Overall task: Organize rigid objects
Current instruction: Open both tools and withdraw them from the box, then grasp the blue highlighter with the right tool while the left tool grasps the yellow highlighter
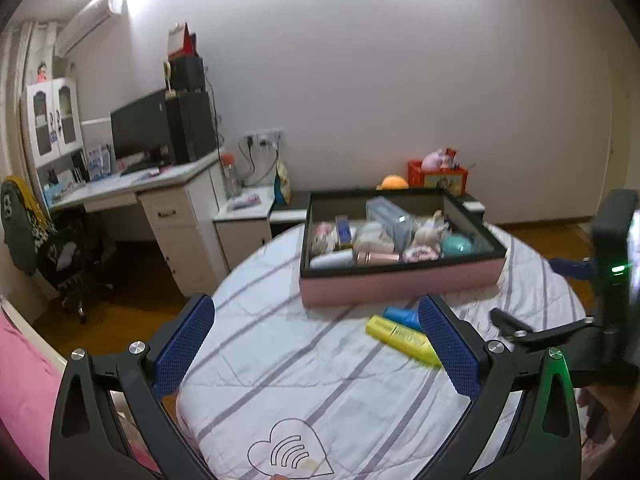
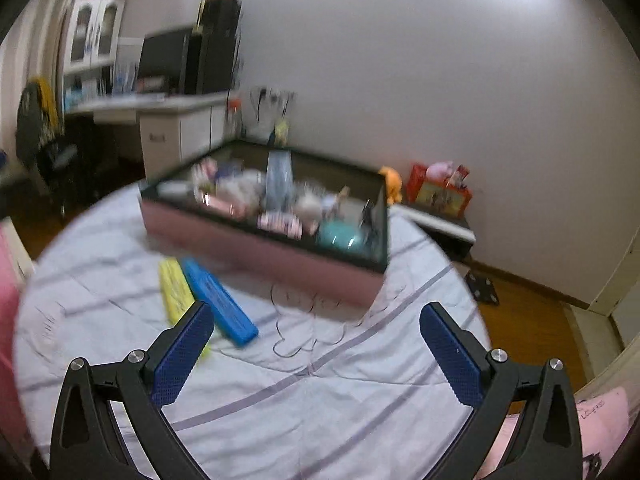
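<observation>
Your left tongs (image 1: 316,344) are spread wide and hold nothing, hovering over the striped bedcover (image 1: 280,360). Your right tongs (image 2: 316,346) are likewise released and empty above the same cover. Just beyond them, a yellow highlighter (image 1: 402,340) and a blue highlighter (image 2: 218,302) lie side by side, touching, on the cover in front of the pink box (image 1: 400,282). That box, black-rimmed, sits farther back on the bed, crowded with small items, among them a teal round case (image 1: 456,245).
</observation>
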### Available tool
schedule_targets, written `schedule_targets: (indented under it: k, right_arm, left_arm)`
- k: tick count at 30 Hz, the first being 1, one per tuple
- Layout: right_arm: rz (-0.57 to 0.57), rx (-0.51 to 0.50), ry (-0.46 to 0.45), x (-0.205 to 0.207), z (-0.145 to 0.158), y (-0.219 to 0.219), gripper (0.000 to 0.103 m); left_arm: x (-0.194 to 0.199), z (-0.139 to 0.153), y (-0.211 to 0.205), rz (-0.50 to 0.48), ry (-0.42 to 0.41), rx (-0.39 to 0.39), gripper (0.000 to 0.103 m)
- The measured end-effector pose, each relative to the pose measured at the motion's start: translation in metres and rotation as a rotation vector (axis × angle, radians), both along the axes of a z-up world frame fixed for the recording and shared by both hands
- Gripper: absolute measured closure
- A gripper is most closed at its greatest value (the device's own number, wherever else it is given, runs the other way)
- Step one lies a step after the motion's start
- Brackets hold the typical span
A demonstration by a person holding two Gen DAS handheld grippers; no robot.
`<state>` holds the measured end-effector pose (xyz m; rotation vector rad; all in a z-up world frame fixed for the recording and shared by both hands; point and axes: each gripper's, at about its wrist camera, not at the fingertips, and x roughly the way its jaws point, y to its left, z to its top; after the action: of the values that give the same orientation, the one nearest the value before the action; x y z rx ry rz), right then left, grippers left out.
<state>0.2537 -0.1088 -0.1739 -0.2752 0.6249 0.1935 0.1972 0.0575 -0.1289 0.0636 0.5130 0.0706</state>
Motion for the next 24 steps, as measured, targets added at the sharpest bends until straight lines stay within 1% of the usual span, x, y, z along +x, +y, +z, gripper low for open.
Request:
schedule_targets:
  k: [2,5,9,11,13,14,16,17,19,20,21,22,23,24]
  right_arm:
    - [0.014,-0.015,0.040,0.012,-0.016,0.005,0.000]
    - [0.012,-0.076,0.075,0.028,-0.034,0.016,0.000]
    - [0.056,-0.088,0.136,0.040,-0.050,0.035,0.000]
    - [0.103,-0.073,0.152,0.038,-0.050,0.046,0.000]
    - [0.199,0.010,0.176,0.034,-0.044,0.054,0.000]
    - [0.216,0.024,0.178,0.035,-0.043,0.059,0.000]
    - [0.186,-0.018,0.178,0.041,-0.045,0.065,0.000]
    - [0.178,-0.012,0.189,0.046,-0.047,0.065,0.002]
    - [0.180,0.018,0.222,0.057,-0.051,0.062,0.018]
    - [0.185,0.016,0.233,0.060,-0.054,0.063,0.043]
    - [0.205,0.020,0.252,0.062,-0.057,0.063,0.051]
    - [0.228,0.036,0.256,0.061,-0.057,0.064,0.055]
    - [0.243,0.034,0.260,0.059,-0.056,0.065,0.061]
    - [0.255,0.031,0.262,0.057,-0.057,0.067,0.071]
  left_arm:
    - [0.006,-0.007,0.002,0.002,0.029,0.006,0.000]
    - [0.011,-0.016,0.006,0.009,0.052,0.017,0.000]
    - [0.019,-0.025,0.012,0.020,0.085,0.005,0.000]
    - [0.023,-0.028,0.016,0.032,0.097,0.000,0.000]
    - [0.025,-0.029,0.021,0.044,0.102,-0.006,0.000]
    - [0.027,-0.030,0.022,0.048,0.106,-0.010,0.000]
    - [0.029,-0.032,0.024,0.050,0.114,-0.013,0.000]
    - [0.029,-0.033,0.024,0.050,0.117,-0.011,0.000]
    - [0.030,-0.035,0.024,0.047,0.124,-0.005,0.000]
    - [0.031,-0.036,0.024,0.044,0.132,-0.003,0.000]
    - [0.032,-0.037,0.024,0.042,0.139,-0.001,0.000]
    - [0.034,-0.039,0.022,0.038,0.147,-0.001,0.000]
    - [0.035,-0.040,0.020,0.034,0.153,-0.001,0.000]
    - [0.037,-0.042,0.018,0.028,0.162,-0.003,0.000]
